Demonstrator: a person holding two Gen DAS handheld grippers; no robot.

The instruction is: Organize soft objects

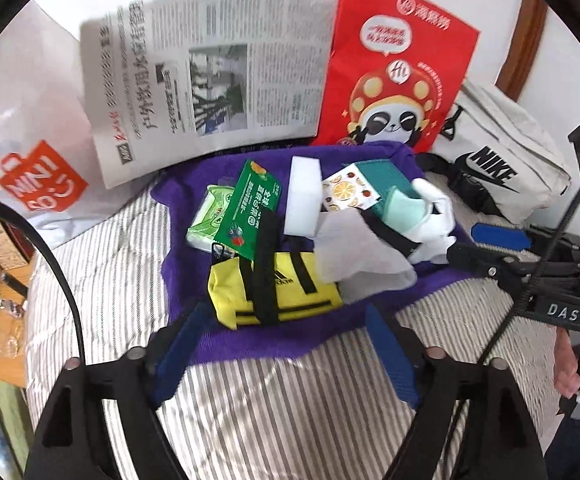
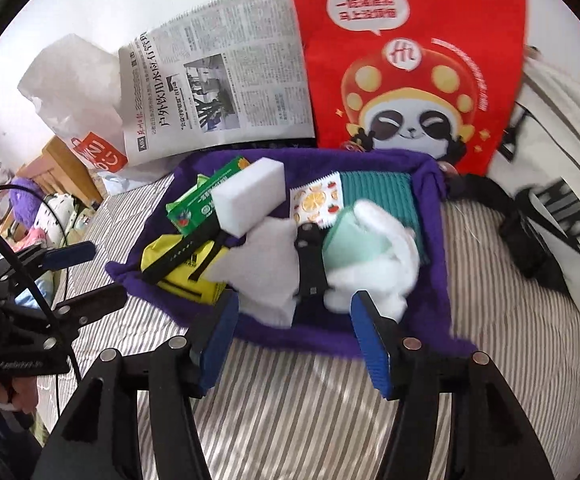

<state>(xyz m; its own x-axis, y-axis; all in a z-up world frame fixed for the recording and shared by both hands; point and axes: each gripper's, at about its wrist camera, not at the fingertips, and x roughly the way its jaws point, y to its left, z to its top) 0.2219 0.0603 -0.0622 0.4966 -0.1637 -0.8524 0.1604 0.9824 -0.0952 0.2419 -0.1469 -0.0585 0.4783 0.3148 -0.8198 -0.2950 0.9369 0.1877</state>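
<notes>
looking through the left wrist view, the left gripper (image 1: 288, 354) gapes wide and empty at 6 o'clock, below the purple cloth (image 1: 290, 340) heaped with soft things; the loose white tissue (image 1: 359, 256) could slide off. readable: "adidas" on the yellow pouch (image 1: 274, 292), "nike" on the white bag (image 1: 501, 160).

right wrist view: the right gripper (image 2: 293, 336) stands half open, empty, at the cloth's near hem, which could snag.
</notes>
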